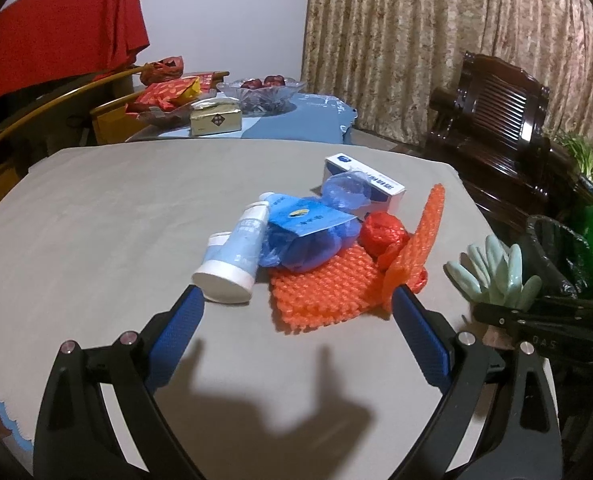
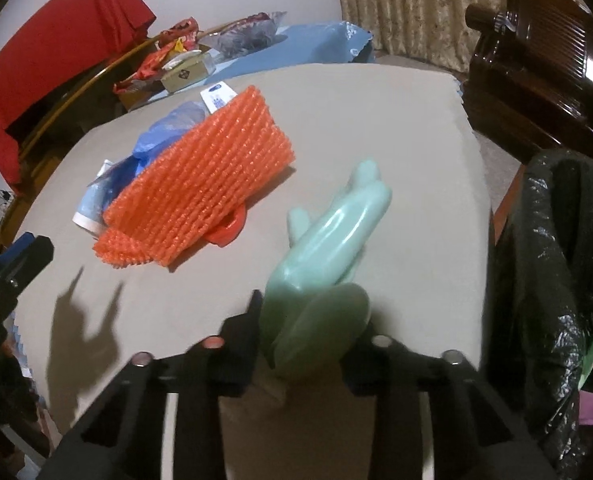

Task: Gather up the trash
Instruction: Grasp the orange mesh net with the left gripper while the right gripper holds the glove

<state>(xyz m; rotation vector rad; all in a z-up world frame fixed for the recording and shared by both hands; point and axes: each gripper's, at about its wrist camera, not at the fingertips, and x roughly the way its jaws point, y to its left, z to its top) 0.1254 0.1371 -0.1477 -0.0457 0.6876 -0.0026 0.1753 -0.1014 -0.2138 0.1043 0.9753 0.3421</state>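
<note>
A grey cloth-covered tabletop (image 1: 96, 220) carries a small heap of trash near its middle: an orange foam fruit net (image 1: 320, 288) lying flat with a second piece of the same netting propped up on edge beside it, a crumpled blue plastic bag (image 1: 304, 248), a white-capped pale blue plastic bottle (image 1: 232, 264) lying on its side, a crumpled red plastic wad (image 1: 384, 234), and a white cardboard box with blue print (image 1: 364, 184) at the far side of the heap. The left gripper (image 1: 296, 300) hangs over the near edge of this heap, its blue-padded fingers (image 1: 180, 332) spread wide with nothing between them; one fingertip is just beside the bottle's cap, the other just beside the edge of the orange net. The right gripper (image 2: 308, 320) is off to the right of the heap, its black fingers (image 2: 244, 332) drawn close on either side of a pale green plastic succulent-shaped piece (image 2: 328, 240), pinching it near its base while its leaves stick out forward over the tabletop. Just past the right edge of the tabletop stands a bin lined with a black plastic bag (image 2: 552, 280), near the green piece but apart from it. Behind the tabletop, a blue-covered table (image 1: 296, 120) bears a glass bowl (image 1: 262, 90), snack packets and a yellowish box.
</note>
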